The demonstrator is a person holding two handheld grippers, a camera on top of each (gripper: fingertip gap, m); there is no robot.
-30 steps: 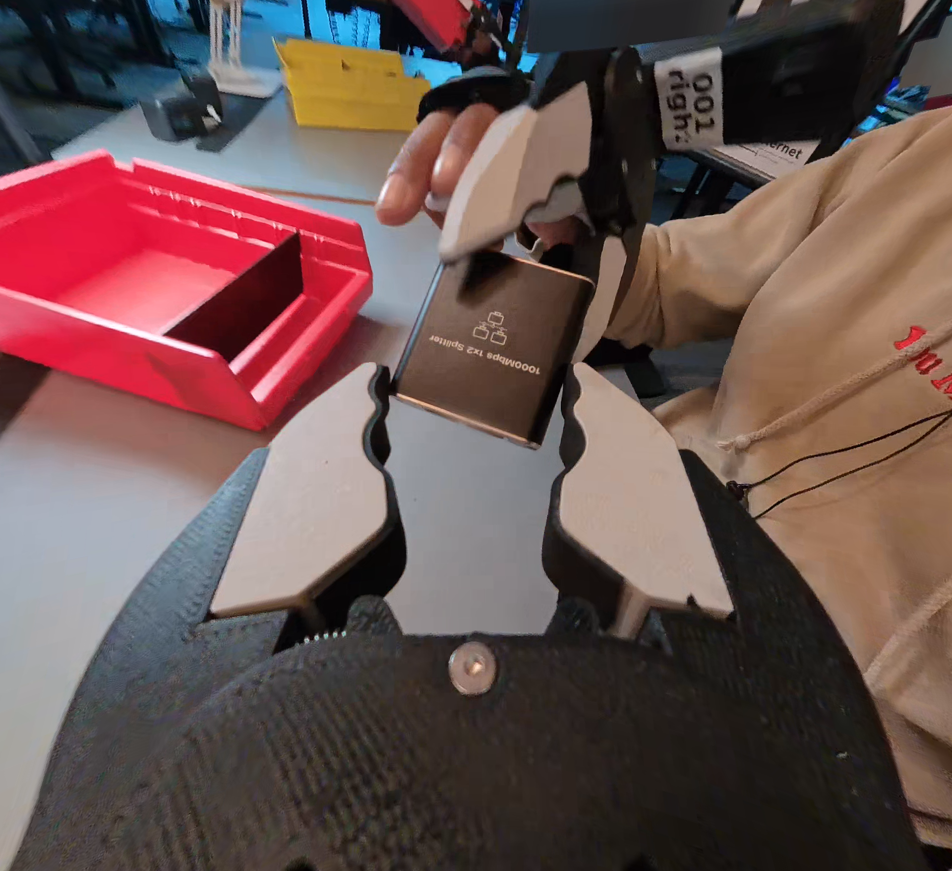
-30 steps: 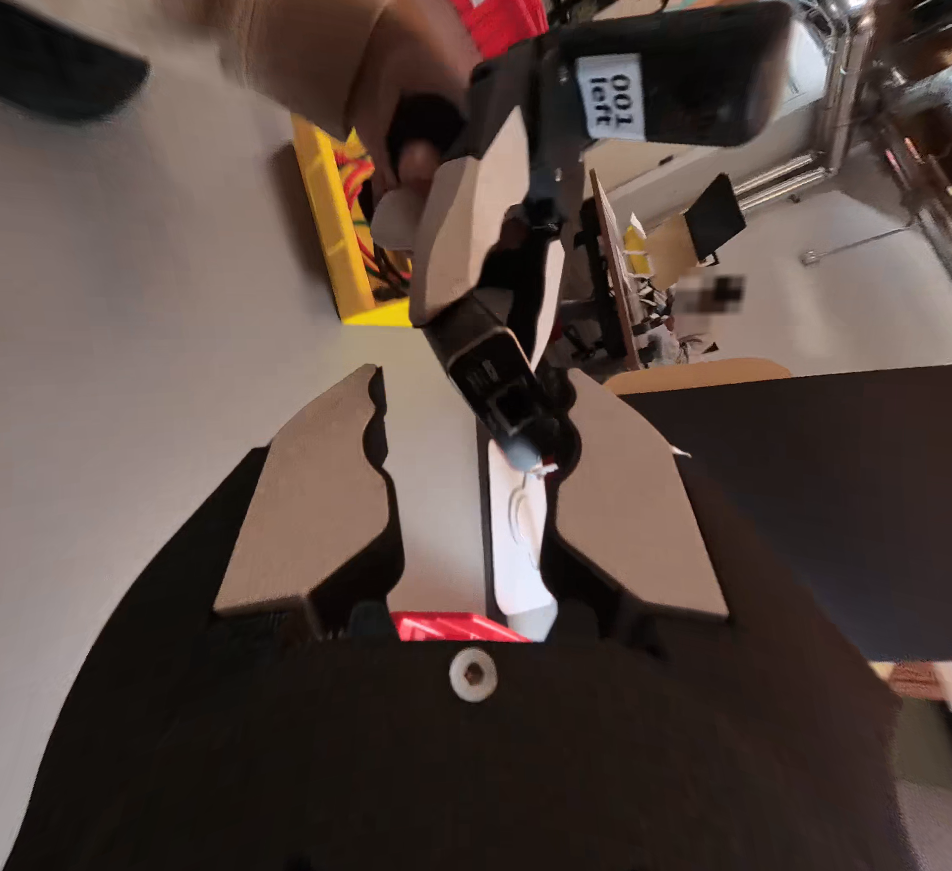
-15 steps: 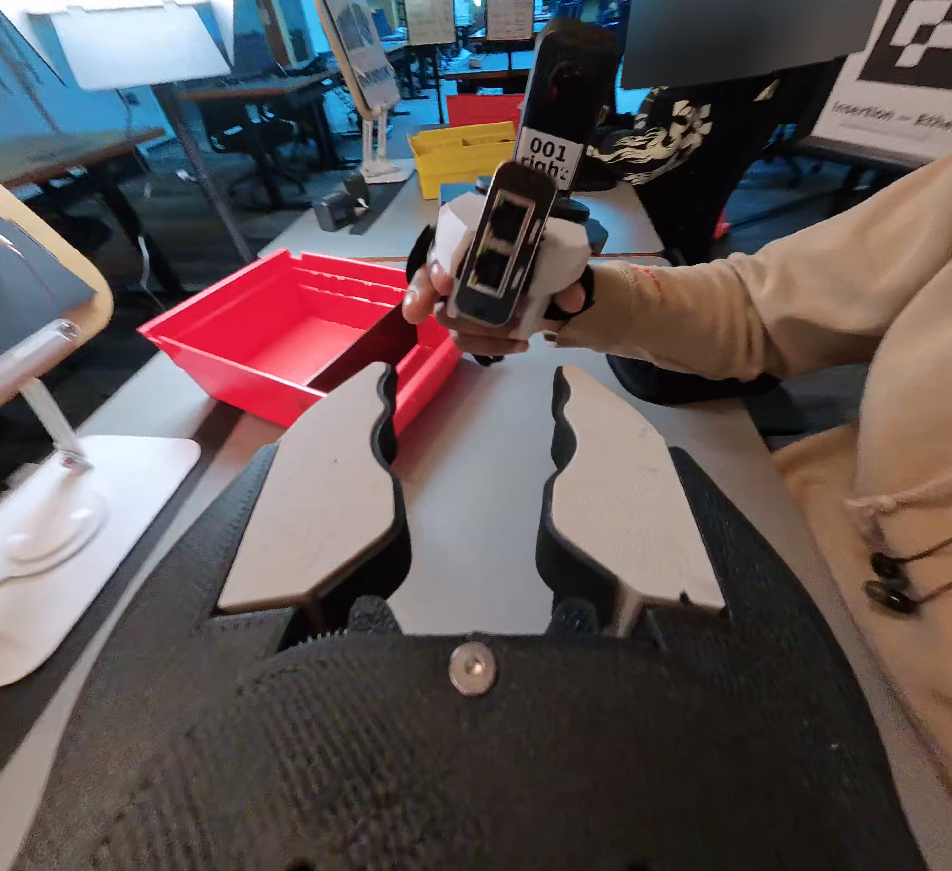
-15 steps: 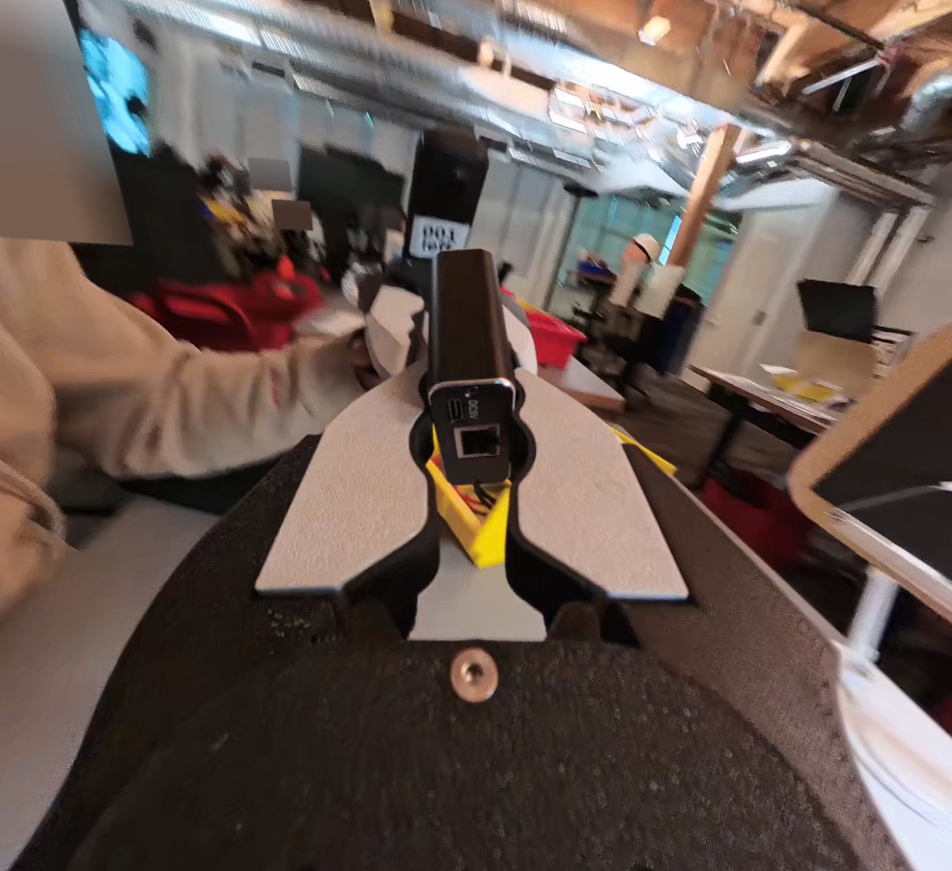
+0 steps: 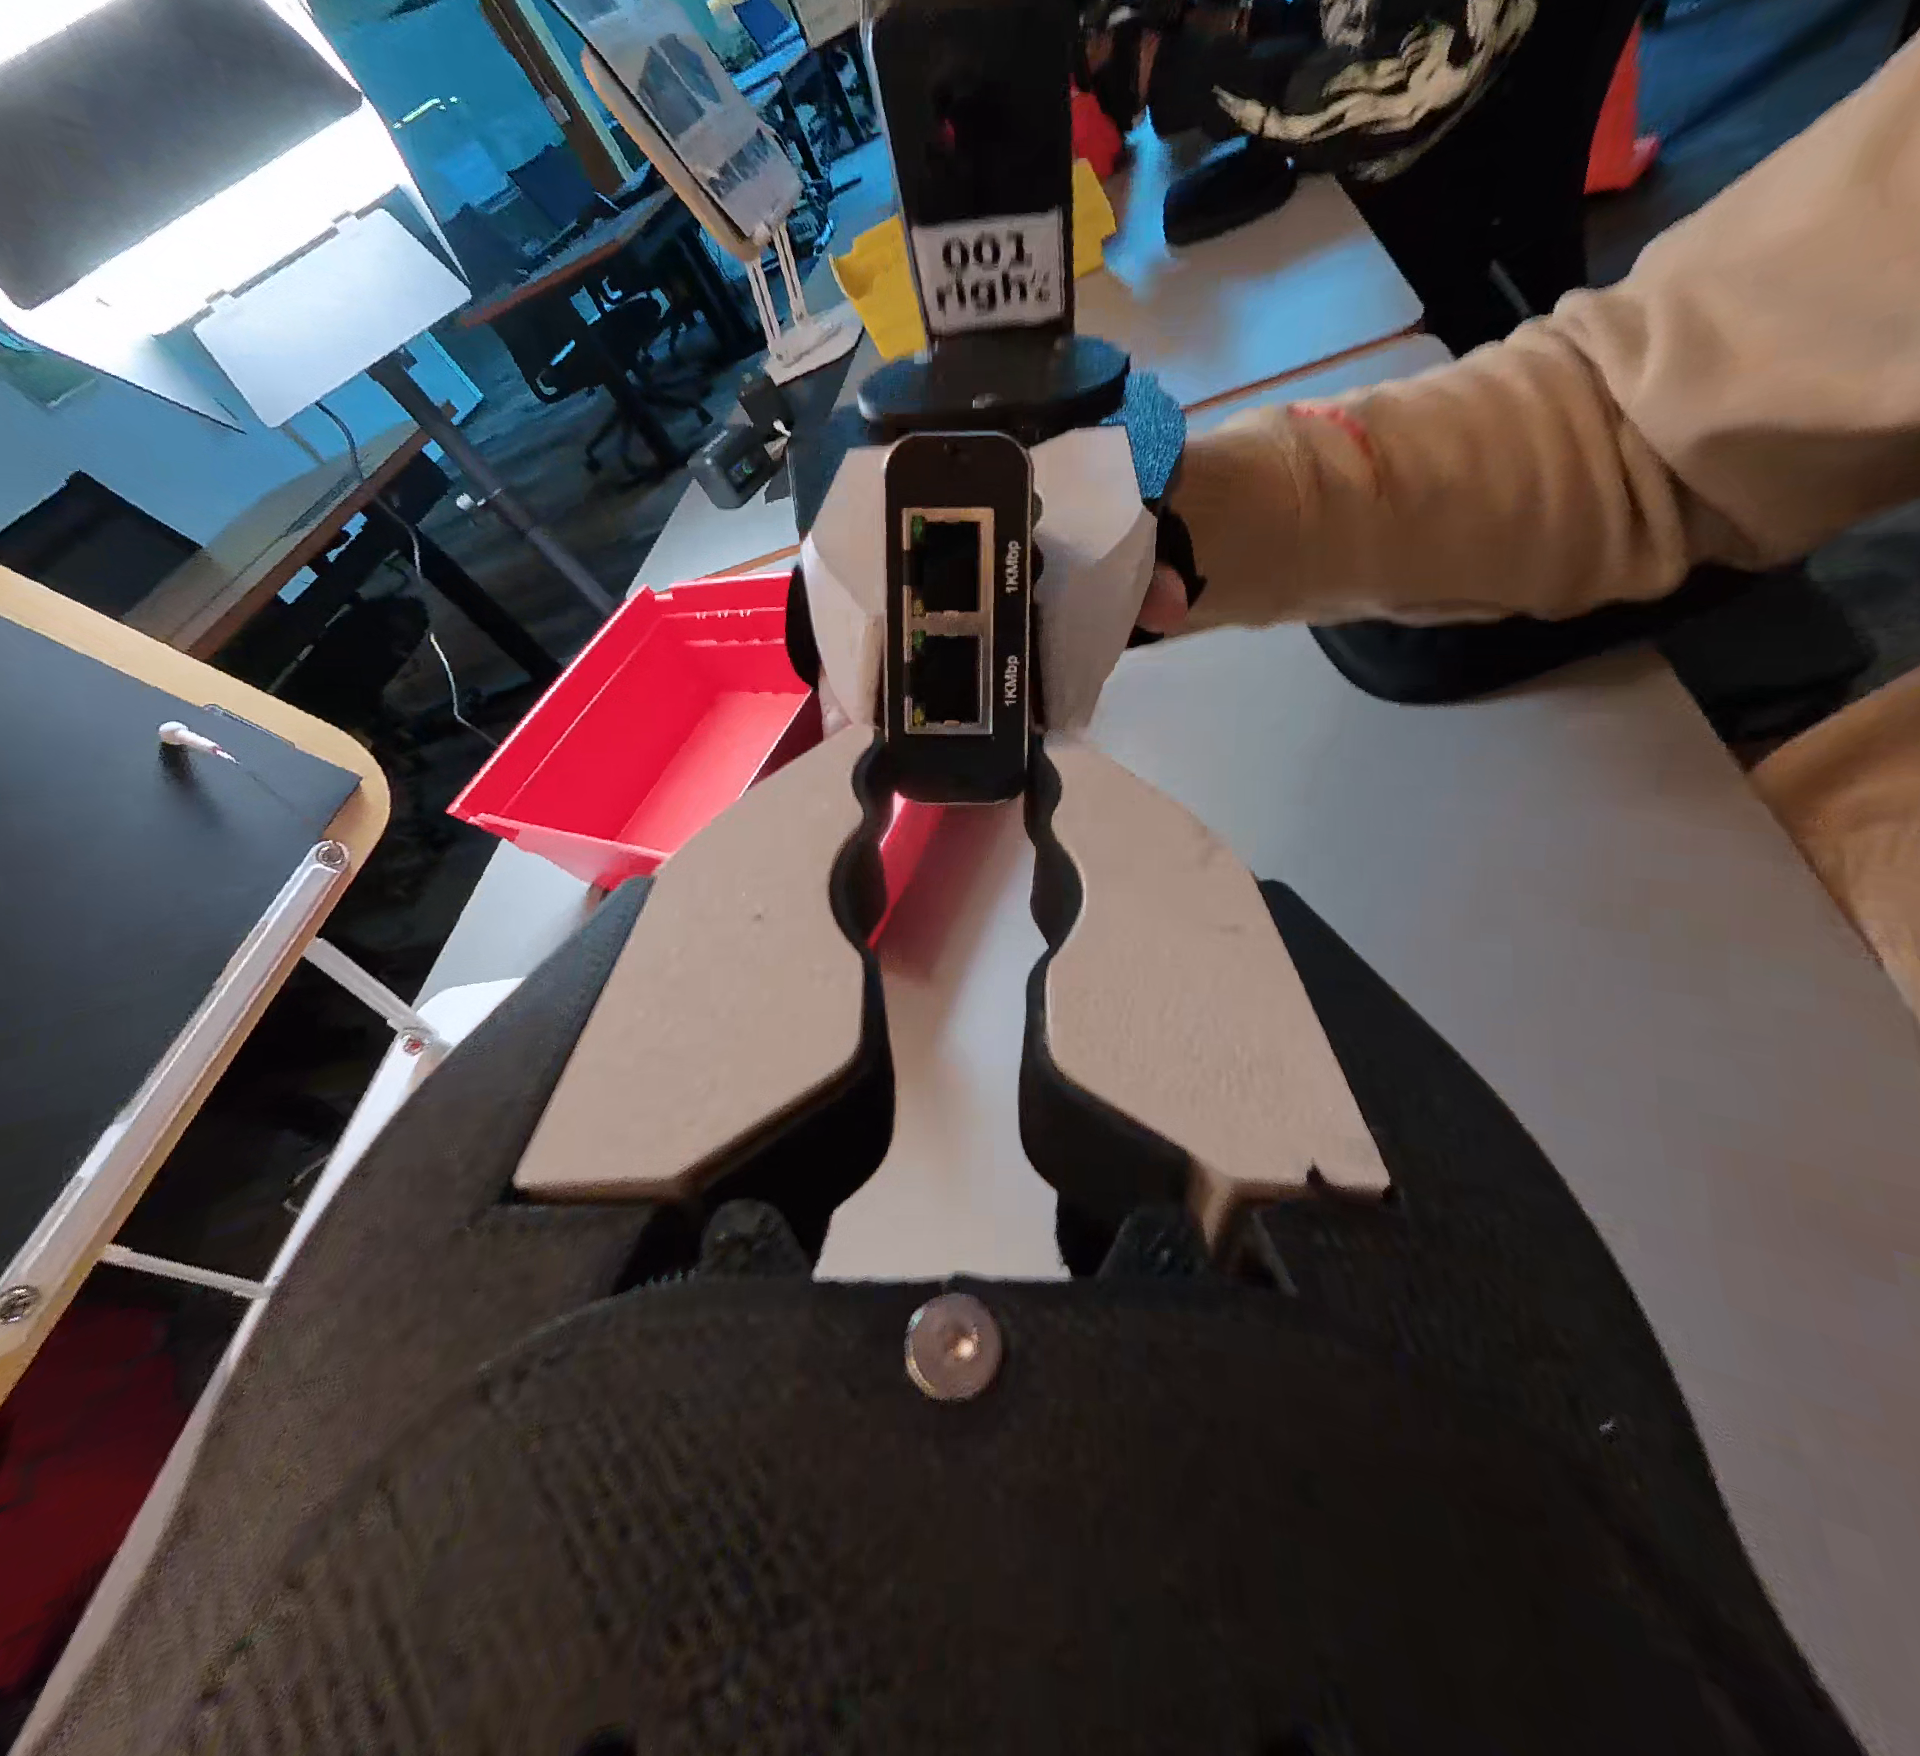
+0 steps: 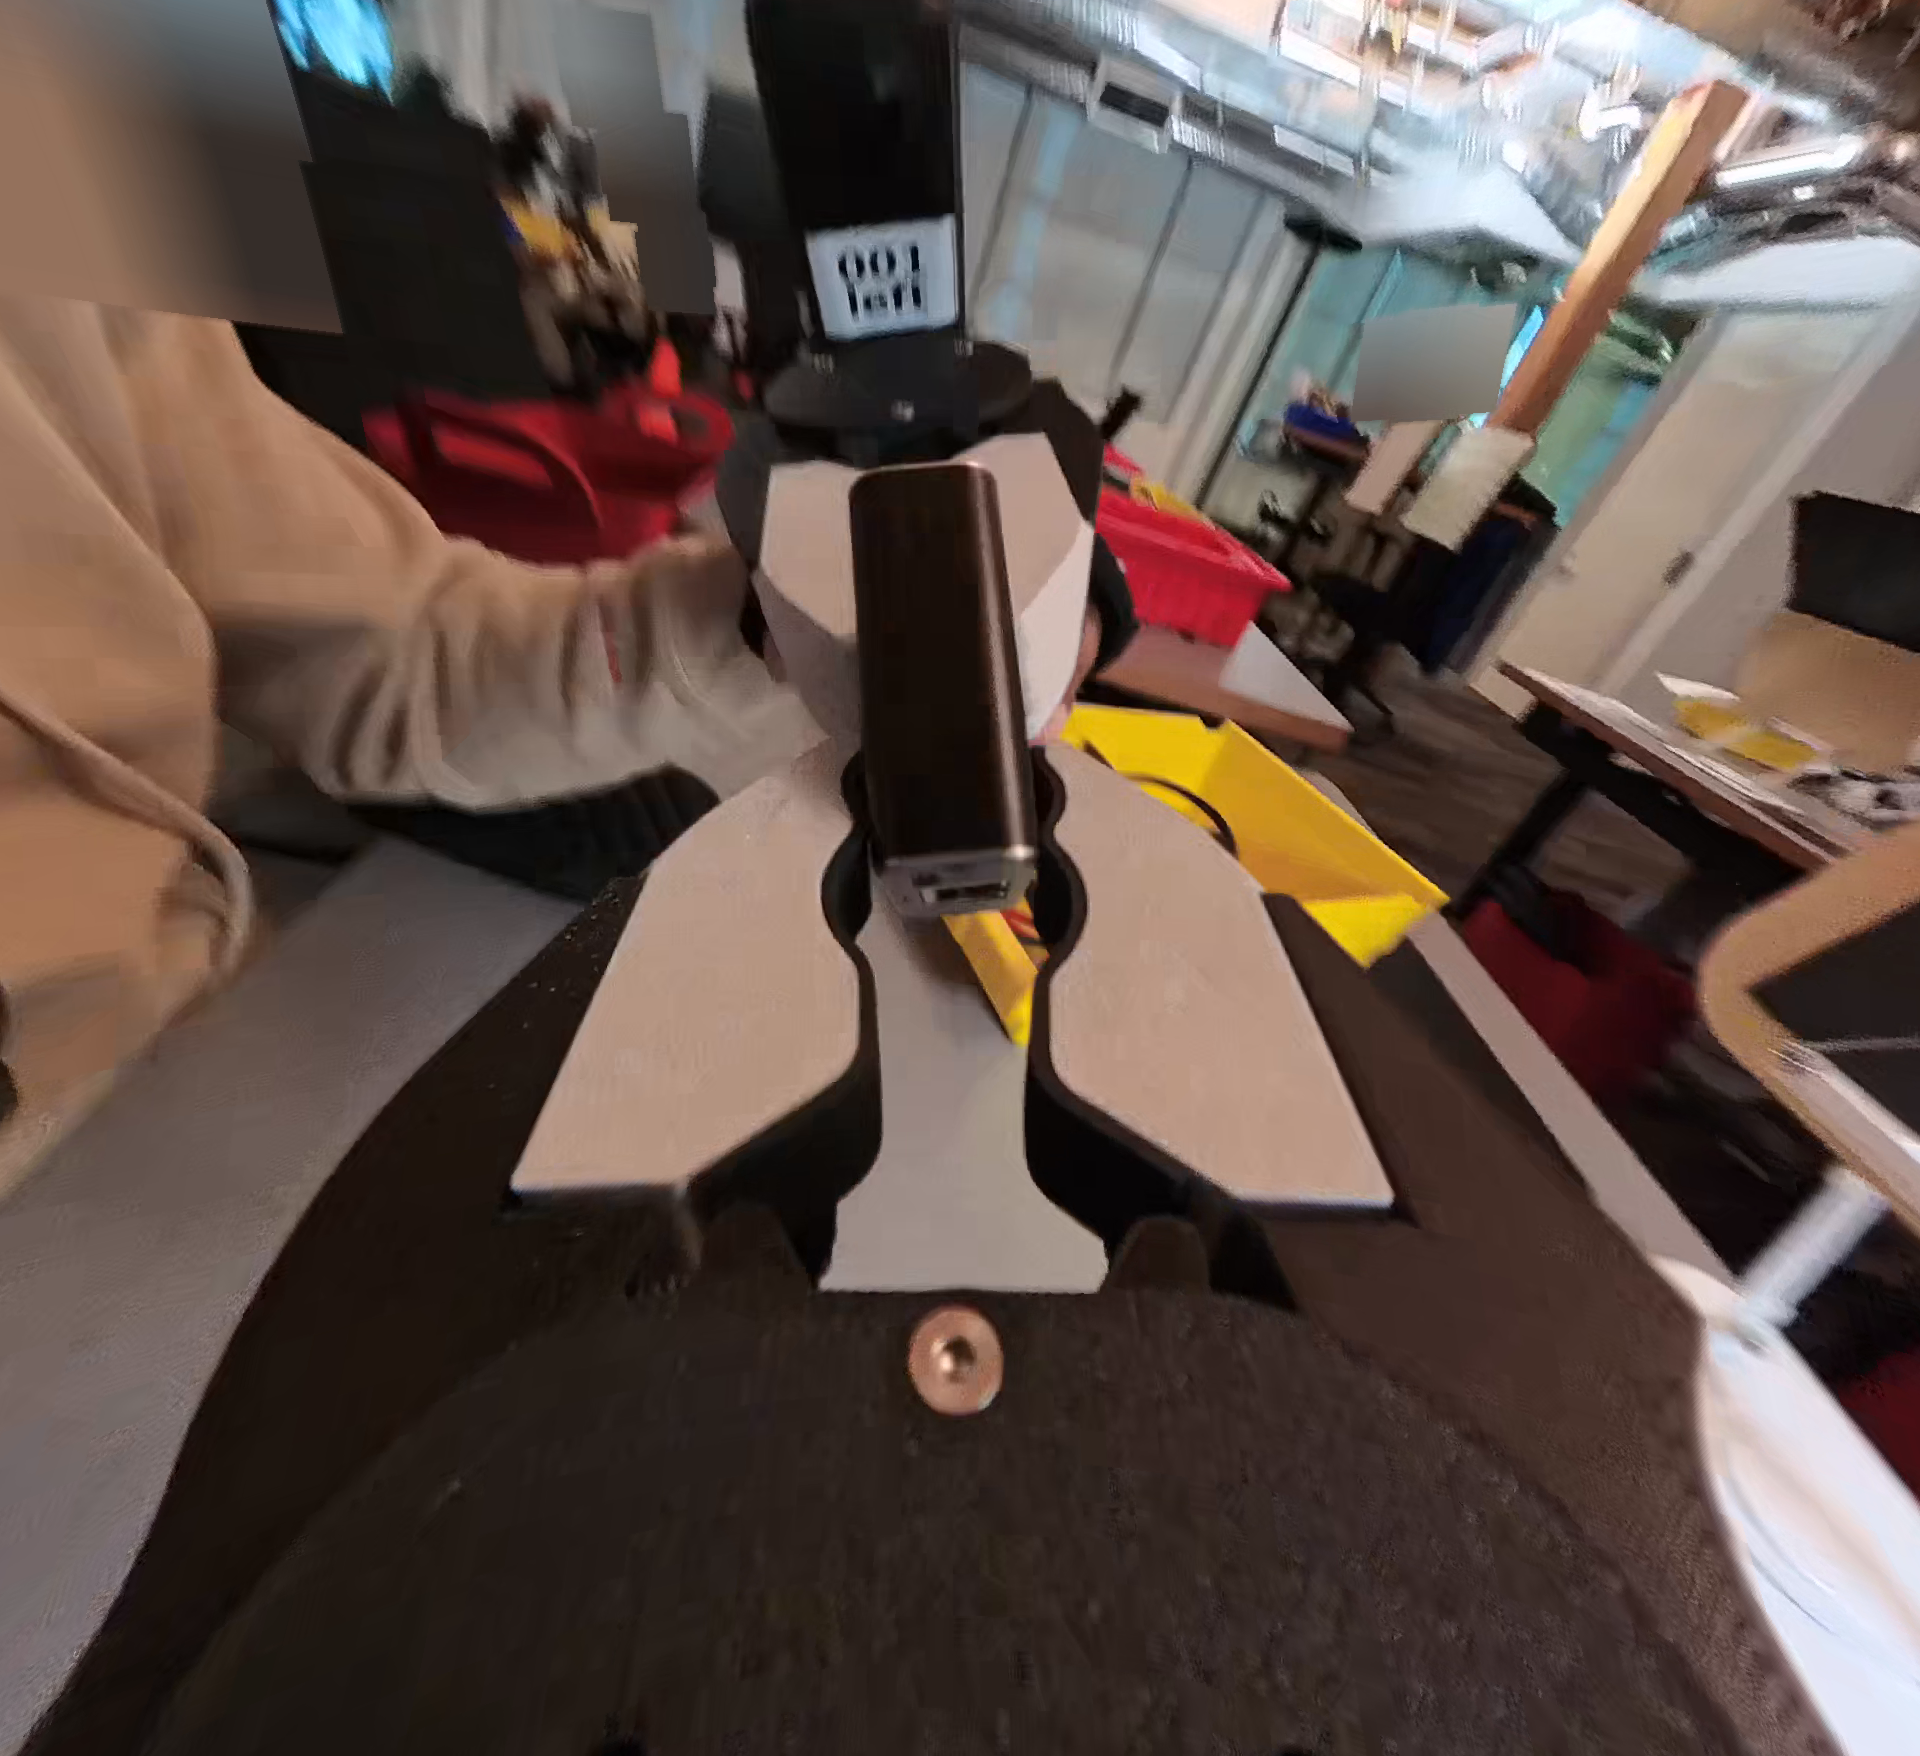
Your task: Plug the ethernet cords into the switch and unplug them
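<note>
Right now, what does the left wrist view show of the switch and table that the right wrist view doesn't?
Left wrist view only: the switch's two-port end, both ports empty, and the red bin behind it. Right wrist view only: the switch's opposite end, and a yellow bin holding cables. Both show the switch held between the left gripper and right gripper, each closed on one end, above the grey table.

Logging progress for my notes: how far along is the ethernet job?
Done: the switch is up off the table. In hand: left gripper and right gripper both clamp it, one at each end. Pending: both ports are empty and no cord is held, so all plugging and unplugging remains.
</note>
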